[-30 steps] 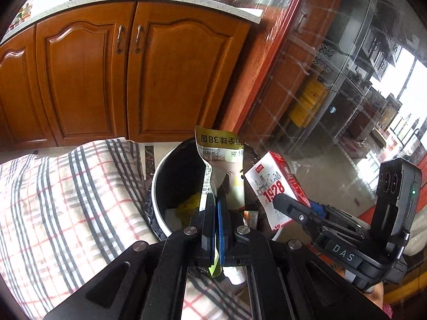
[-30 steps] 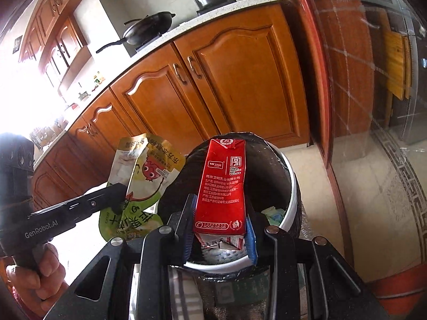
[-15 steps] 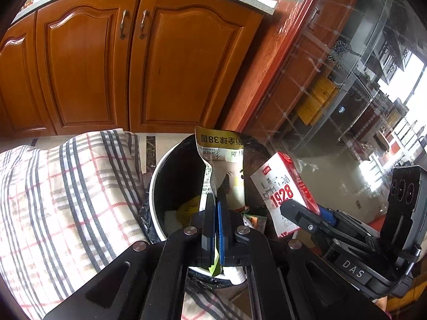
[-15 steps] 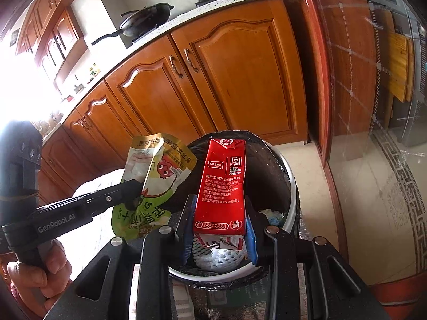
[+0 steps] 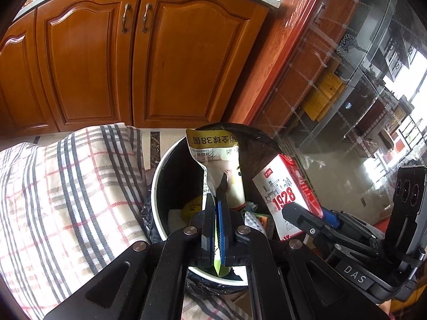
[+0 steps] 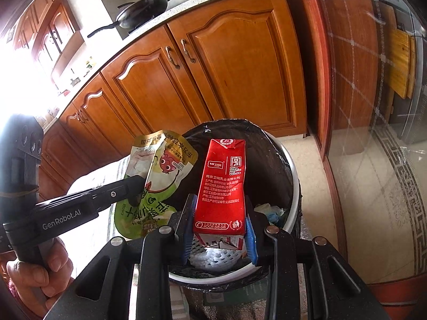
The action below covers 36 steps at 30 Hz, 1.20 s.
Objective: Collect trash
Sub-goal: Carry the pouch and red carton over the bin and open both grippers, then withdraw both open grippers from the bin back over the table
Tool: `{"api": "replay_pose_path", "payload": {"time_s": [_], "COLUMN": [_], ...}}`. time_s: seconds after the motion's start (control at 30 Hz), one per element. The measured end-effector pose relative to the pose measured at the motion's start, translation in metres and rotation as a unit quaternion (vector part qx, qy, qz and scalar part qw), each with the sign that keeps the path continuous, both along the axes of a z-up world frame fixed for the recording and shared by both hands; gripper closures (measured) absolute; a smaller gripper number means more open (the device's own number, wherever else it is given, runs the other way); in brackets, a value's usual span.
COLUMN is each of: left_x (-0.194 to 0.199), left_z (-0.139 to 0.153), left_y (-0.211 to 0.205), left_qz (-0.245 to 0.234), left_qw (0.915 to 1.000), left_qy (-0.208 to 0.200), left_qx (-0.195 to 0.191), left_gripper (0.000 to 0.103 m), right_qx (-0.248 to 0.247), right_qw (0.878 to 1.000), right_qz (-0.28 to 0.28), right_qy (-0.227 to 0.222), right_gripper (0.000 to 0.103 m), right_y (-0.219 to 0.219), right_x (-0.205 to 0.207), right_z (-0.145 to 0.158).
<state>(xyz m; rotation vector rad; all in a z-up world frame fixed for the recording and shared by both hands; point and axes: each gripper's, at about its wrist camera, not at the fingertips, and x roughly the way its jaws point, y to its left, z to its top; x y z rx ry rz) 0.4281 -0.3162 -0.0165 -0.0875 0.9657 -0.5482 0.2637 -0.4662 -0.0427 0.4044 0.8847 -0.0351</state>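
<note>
My left gripper (image 5: pixel 220 200) is shut on a crumpled green and white snack bag (image 5: pixel 218 157), held upright over the open trash bin (image 5: pixel 160 186). The bag also shows in the right wrist view (image 6: pixel 160 176). My right gripper (image 6: pixel 220 213) is shut on a red milk carton (image 6: pixel 222 184), held upright over the same bin (image 6: pixel 291 170). The carton shows in the left wrist view (image 5: pixel 287 189), right of the bag. The bin has a white rim, a black liner, and several bits of trash inside.
Wooden cabinet doors (image 5: pixel 160 61) stand behind the bin. A plaid cloth (image 5: pixel 66 200) lies left of it. A glass door (image 6: pixel 373 106) and a tiled floor (image 6: pixel 373 186) are to the right. A wok (image 6: pixel 144 10) and a pot sit on the counter above.
Both grippers have moved closer over the bin, still holding the bag and the carton. The bin's opening now fills more of both views.
</note>
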Motion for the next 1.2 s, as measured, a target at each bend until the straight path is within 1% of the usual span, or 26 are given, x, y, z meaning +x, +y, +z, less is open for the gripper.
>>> {"api": "replay_pose_path", "payload": {"time_s": [0.47,0.6,0.73,0.9,0.93,1.0,1.03,1.07,1.1,1.2], "left_x": [0.001,-0.001,-0.002,-0.002,-0.002,-0.003,-0.004,-0.005,-0.007,-0.015], "left_z": [0.0,0.002,0.004,0.004,0.004,0.005,0.006,0.007,0.01,0.015], "left_y": [-0.003,-0.003,0.0,0.001,0.001,0.001,0.002,0.004,0.007,0.015], "left_qz": [-0.002,-0.005,-0.006,-0.015,-0.018,-0.019,-0.019,-0.017,-0.013,-0.011], "left_qw": [1.0,0.9999,0.9999,0.9998,0.9998,0.9998,0.9998,0.9998,0.9998,0.9997], "left_qy": [0.002,-0.007,-0.007,-0.004,-0.002,0.0,0.0,-0.003,-0.009,-0.019], "left_qx": [0.003,0.01,0.007,0.008,0.009,0.009,0.009,0.009,0.008,0.005], "left_gripper": [0.102,0.102,0.102,0.102,0.101,0.097,0.09,0.082,0.081,0.08], "right_qx": [0.001,0.001,0.001,0.0,0.001,0.009,0.012,0.017,0.02,0.02], "right_qw": [1.0,1.0,1.0,1.0,1.0,1.0,1.0,1.0,1.0,1.0], "right_qz": [0.001,0.001,0.002,0.003,0.004,0.0,-0.001,-0.003,-0.006,-0.013], "right_qy": [0.006,0.005,0.007,0.007,0.008,0.009,0.01,0.01,0.007,-0.006], "right_gripper": [0.071,0.071,0.071,0.071,0.07,0.066,0.064,0.053,0.048,0.048], "right_y": [-0.001,-0.001,-0.001,-0.001,-0.001,-0.003,-0.004,-0.004,-0.005,-0.004], "right_x": [0.003,0.003,0.004,0.005,0.006,0.006,0.006,0.005,0.004,-0.004], "right_z": [-0.004,-0.005,-0.006,-0.004,-0.004,-0.005,-0.005,-0.005,-0.004,0.004]}}
